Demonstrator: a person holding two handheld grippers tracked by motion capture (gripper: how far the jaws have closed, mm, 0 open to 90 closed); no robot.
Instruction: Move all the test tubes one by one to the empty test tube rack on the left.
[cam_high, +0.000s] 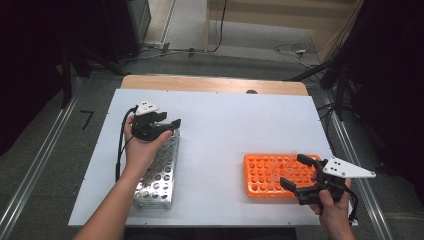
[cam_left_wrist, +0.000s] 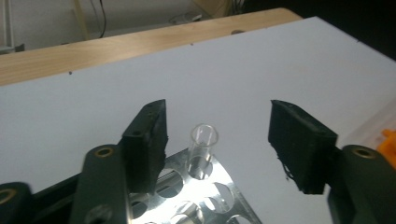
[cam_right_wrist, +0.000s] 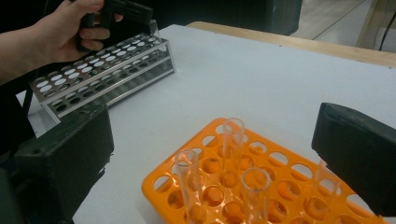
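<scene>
Right tongs (cam_high: 296, 171) held wide apart at the near right of the table (cam_high: 225, 130), gripping nothing, poised over the near end of the orange rack (cam_high: 270, 175). In the right gripper view, jaws seen far apart at either side, with several clear tubes (cam_right_wrist: 232, 140) standing upright in the rack's holes between and just beyond them. Exact count of tubes hard to tell, since one was partly cut off behind the right jaw.

Farther left, metal rack (cam_high: 159, 172) lying lengthwise on the white table, well apart from the orange rack. Person's left hand (cam_high: 141, 147) reached over its far end.

Left tongs (cam_high: 169, 123) spread open above that far end, pinching nothing. In the left gripper view, a single clear tube (cam_left_wrist: 203, 149) stood upright in a hole near the far corner of the metal rack, between the two jaws but touched by neither; nearer the left jaw than the right. Same tube visible in the right gripper view as a thin glint at the rack's far corner, just under the left tongs.

Beyond the white sheet, bare wooden strip of table edge (cam_high: 215, 84), then floor with cables.
</scene>
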